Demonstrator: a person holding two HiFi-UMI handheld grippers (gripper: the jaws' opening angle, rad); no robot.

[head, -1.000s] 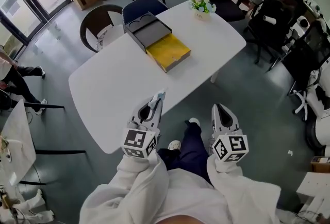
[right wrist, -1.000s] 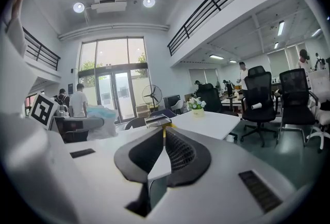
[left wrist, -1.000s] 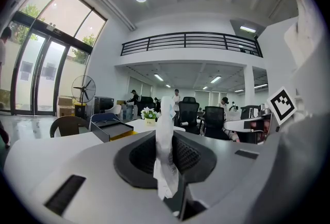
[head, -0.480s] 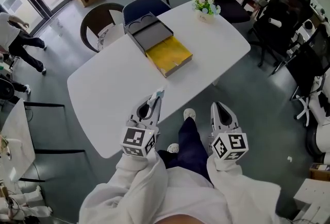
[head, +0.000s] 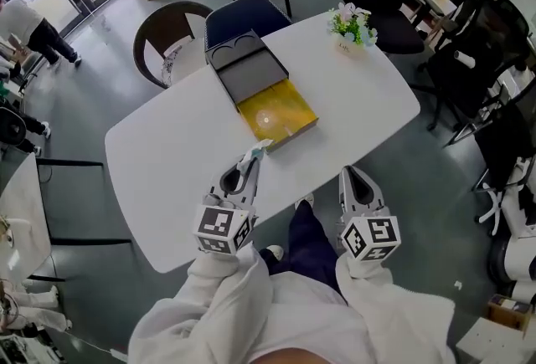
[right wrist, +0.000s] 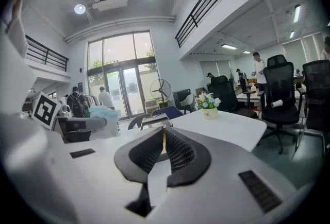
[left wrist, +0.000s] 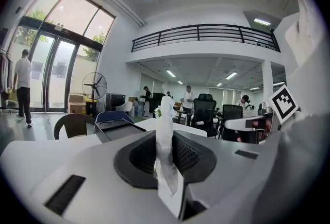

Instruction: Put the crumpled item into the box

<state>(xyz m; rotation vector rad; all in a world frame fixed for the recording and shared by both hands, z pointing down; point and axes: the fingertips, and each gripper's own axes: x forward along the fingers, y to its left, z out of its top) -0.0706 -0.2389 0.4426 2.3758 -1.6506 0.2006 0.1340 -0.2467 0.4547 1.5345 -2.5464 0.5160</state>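
My left gripper (head: 254,155) is shut on a crumpled white item (head: 258,151), which sticks out past its tips over the near part of the white table (head: 167,161). In the left gripper view the crumpled item (left wrist: 165,140) stands pinched between the two jaws. The open box (head: 261,93) lies ahead on the table, grey lid part at the far end and a yellow inside (head: 276,113) nearer me. My right gripper (head: 355,176) hangs off the table's near edge, shut, with nothing between its jaws (right wrist: 164,133).
A small pot of flowers (head: 352,26) stands at the table's far right corner. Chairs (head: 172,40) sit behind the table and black office chairs (head: 477,44) to the right. A person's legs (head: 306,233) are below me. People walk at the far left.
The view has shifted so the table and box sit closer and more to the right. Both grippers keep their pose, the left still holding the crumpled item.
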